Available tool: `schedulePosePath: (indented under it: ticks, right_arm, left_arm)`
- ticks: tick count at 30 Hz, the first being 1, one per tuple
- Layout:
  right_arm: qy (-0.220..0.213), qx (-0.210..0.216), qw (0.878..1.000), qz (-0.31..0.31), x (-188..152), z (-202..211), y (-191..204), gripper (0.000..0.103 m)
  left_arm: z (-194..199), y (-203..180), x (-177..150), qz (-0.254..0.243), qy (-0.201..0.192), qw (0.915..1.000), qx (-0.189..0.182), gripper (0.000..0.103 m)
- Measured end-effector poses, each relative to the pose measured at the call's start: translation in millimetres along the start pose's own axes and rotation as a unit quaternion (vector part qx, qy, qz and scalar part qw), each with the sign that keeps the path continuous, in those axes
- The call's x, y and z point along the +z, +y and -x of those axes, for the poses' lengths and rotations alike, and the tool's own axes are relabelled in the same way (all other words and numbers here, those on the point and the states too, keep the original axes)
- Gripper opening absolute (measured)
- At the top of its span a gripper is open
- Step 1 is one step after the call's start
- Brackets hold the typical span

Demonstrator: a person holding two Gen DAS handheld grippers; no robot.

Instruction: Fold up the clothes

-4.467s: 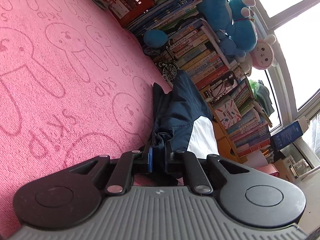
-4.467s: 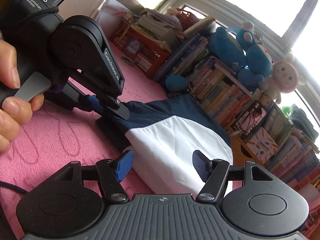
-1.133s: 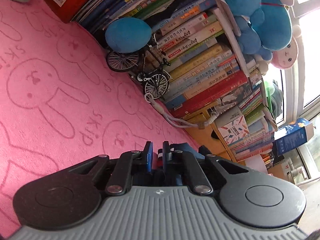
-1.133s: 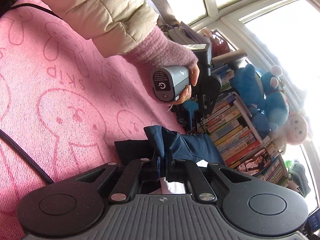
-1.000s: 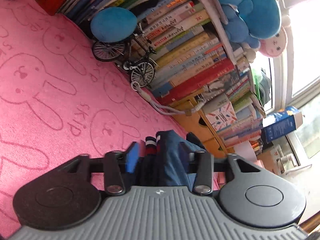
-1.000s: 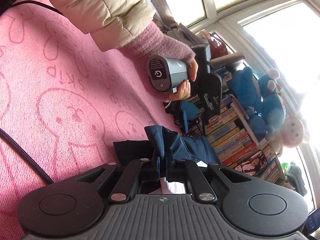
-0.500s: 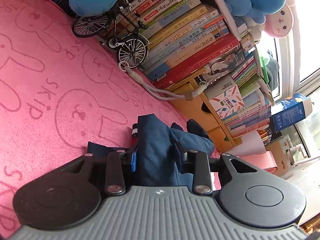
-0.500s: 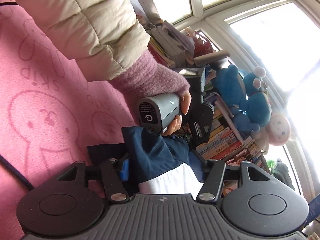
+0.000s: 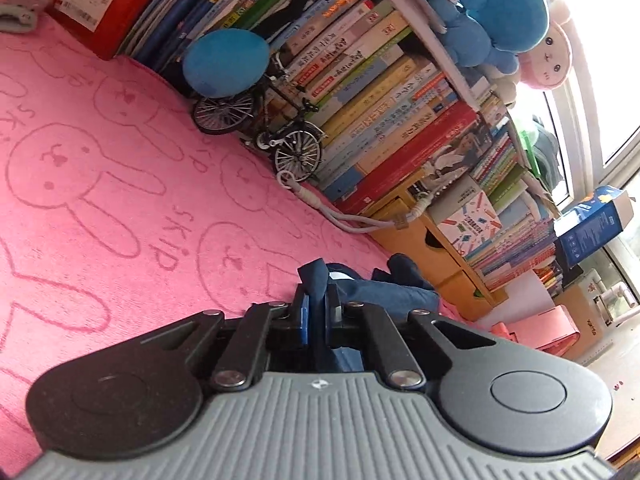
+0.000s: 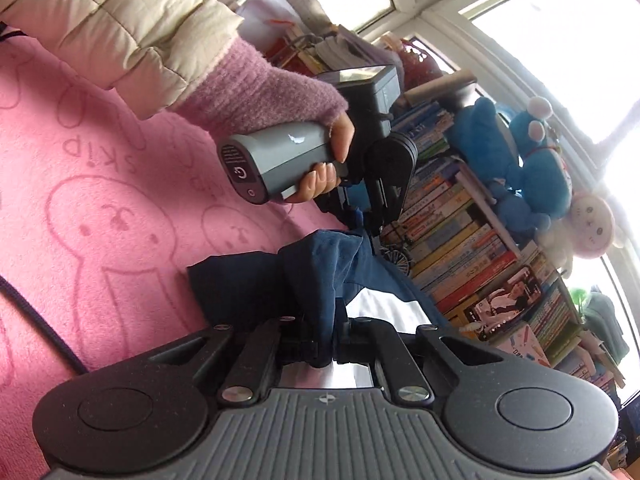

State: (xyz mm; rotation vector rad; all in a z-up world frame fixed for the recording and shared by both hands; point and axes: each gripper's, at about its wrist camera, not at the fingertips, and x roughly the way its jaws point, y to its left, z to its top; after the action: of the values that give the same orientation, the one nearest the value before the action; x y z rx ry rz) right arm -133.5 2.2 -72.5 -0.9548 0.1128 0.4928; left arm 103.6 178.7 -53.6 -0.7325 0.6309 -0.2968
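**A:** Between my left jaws, what have you got?

**B:** Between my left gripper's (image 9: 316, 312) jaws sits a ridge of the navy garment (image 9: 384, 294); they are pressed together on it, pinching the cloth. My right gripper (image 10: 334, 332) does the same, its jaws clamped on a bunched navy fold near the white panel (image 10: 384, 306).

**A:** And where does the garment lie?

**B:** On the pink rabbit-print cloth (image 9: 100, 200) covering the desk, heaped between my two grips, part navy and part white. It is rumpled, not flat. From the right wrist view I see my left hand (image 10: 324, 172) gripping its handle just beyond the heap, on the far side.

**A:** Which step is that, then?

**B:** I judge a fold is in hand: two points of the cloth pinched at once, ready to be carried over. How many folds it already bears I cannot tell from the bunching.

**A:** What does the next move ask of you?

**B:** Both grips travelling together and level, so the edge lands straight, and the pinch kept firm until the cloth rests. Farther out, the toy bicycle (image 9: 260, 136) and the stacked books (image 9: 380, 92) stand near on the far right, so I should keep the sweep short of them.
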Motion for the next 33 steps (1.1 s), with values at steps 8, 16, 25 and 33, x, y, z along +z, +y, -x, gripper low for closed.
schedulePosePath:
  ticks: [8, 16, 25, 33]
  right_arm:
    - [0.005, 0.007, 1.000, -0.012, -0.1, -1.9, 4.7, 0.009]
    - [0.003, 0.013, 1.000, -0.012, 2.9, 1.1, 9.3, 0.012]
    - [-0.014, 0.132, 0.980, -0.146, 2.6, 30.7, -28.3, 0.025]
    - [0.020, 0.139, 0.915, -0.377, -68.4, 63.9, -132.2, 0.061]
  left_arm:
    - [46.5, -28.3, -2.9, -0.095, -0.093, 0.9891, 0.064, 0.008]
    - [33.0, -89.6, -64.8, -0.307, -0.022, 0.9499, 0.053, 0.015]
    - [45.4, -52.1, -61.6, -0.211, -0.006, 0.9748, 0.074, 0.020]
    - [85.9, -18.3, -43.6, -0.059, 0.029, 0.9977, 0.015, 0.047]
